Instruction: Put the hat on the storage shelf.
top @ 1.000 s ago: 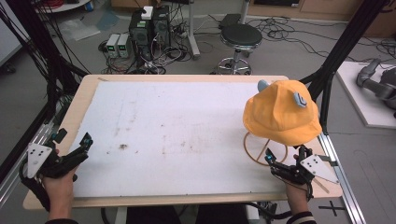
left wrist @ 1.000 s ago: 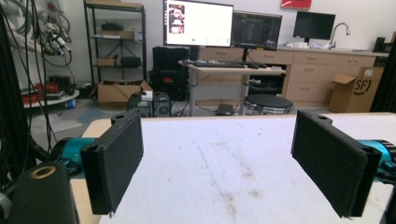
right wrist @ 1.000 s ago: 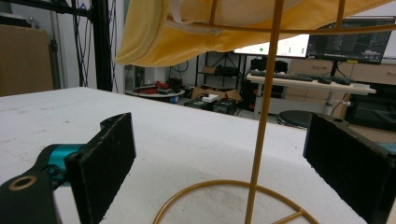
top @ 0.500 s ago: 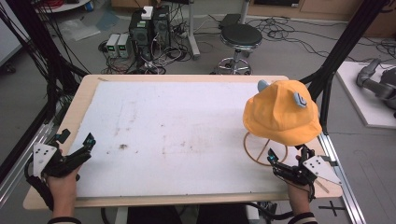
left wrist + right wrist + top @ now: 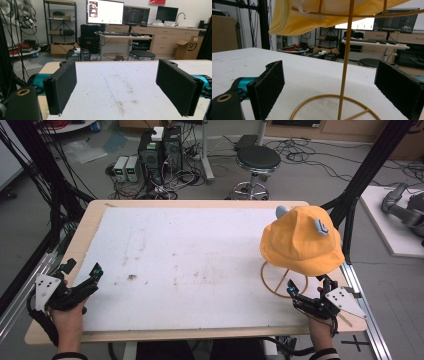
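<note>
Right tool (image 5: 298,287), jaws apart, sits at the stand's (image 5: 278,281) 5 o'clock under the hat (image 5: 301,241); left tool (image 5: 82,275), jaws apart, rests at the bench's (image 5: 190,265) 8 o'clock.

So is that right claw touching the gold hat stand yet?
Apart. In the right gripper view, the open right claw straddles the gold stand's pole, with white table showing on both sides.

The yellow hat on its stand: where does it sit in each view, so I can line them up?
High view: yellow hat at the right, on the gold wire stand, just beyond the right gripper.
Left gripper view: not in the picture.
Right gripper view: its brim hangs across the top, above the open jaws.
Shared landmark: the stand's ring base on the white table cover.
</note>
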